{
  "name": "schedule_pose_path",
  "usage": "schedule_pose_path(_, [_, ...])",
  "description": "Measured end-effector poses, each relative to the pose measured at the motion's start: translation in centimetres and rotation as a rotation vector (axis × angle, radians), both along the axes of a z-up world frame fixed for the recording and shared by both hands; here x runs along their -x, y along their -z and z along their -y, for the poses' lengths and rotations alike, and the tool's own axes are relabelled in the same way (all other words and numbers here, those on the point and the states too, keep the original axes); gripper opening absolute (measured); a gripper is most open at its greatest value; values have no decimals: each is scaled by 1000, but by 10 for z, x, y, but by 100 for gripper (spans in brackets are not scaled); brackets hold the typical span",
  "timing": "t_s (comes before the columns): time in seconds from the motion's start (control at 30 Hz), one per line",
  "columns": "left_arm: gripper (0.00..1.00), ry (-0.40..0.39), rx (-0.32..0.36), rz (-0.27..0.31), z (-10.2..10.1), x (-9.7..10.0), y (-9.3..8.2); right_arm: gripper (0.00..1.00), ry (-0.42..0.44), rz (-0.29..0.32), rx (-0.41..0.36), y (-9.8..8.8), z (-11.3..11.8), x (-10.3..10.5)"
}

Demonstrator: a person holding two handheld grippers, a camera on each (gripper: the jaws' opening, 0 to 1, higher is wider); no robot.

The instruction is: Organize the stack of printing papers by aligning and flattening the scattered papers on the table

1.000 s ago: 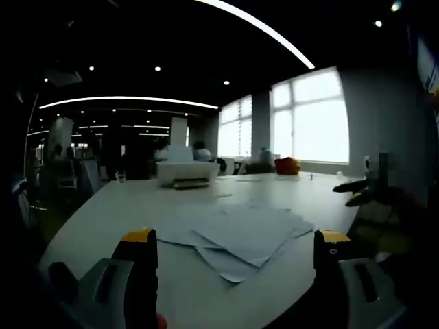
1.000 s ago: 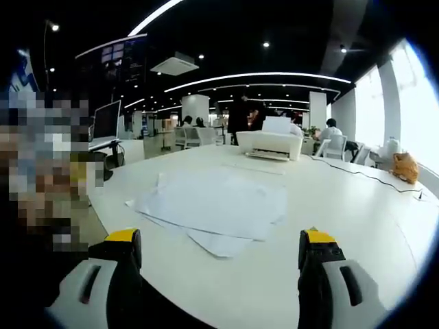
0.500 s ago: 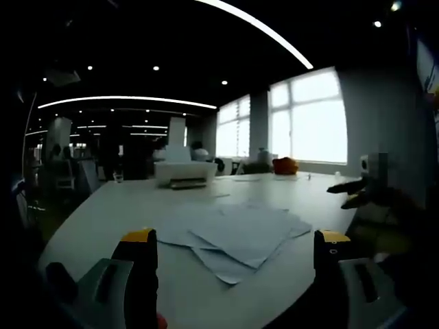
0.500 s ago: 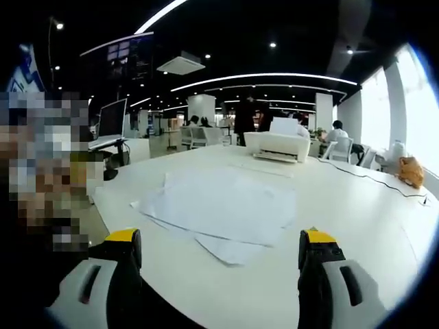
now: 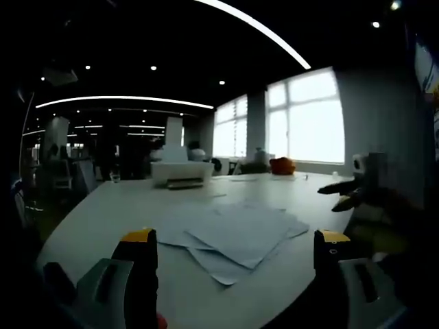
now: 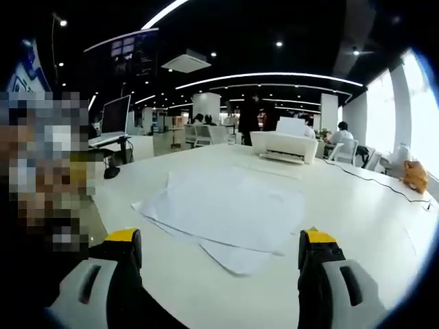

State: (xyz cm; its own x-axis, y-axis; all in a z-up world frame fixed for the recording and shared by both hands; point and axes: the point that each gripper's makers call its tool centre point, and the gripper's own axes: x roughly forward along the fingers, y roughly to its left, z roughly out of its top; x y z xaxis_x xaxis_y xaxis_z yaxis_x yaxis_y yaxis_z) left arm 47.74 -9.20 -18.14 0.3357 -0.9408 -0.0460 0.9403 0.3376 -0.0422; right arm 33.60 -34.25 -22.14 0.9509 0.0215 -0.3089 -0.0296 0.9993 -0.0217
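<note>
The papers [image 6: 226,212] lay fanned and askew near the bench's [image 6: 357,212] near edge, corners jutting at different angles, one sheet poking out toward the grippers. Bare bench stretched all around them, widest toward the far printer [image 6: 285,146]. The left gripper [image 5: 234,247] and right gripper [image 6: 219,250] hung apart from the sheets, fingers [image 5: 140,257] spread wide and released, grasping nothing.

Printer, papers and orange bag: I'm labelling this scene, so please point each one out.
printer [image 6: 284,147], right gripper view, front of its white body.
papers [image 6: 230,205], right gripper view, middle of the top sheet.
orange bag [image 5: 282,165], left gripper view, centre of the bag.
</note>
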Motion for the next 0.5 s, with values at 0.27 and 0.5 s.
schedule_pose_path(0.27, [97, 1, -4, -1, 0, 1, 2, 90, 31, -17, 42, 11, 5, -11])
schedule_pose_path(0.5, [97, 4, -3, 3, 0, 2, 0, 90, 47, -24, 49, 19, 11, -20])
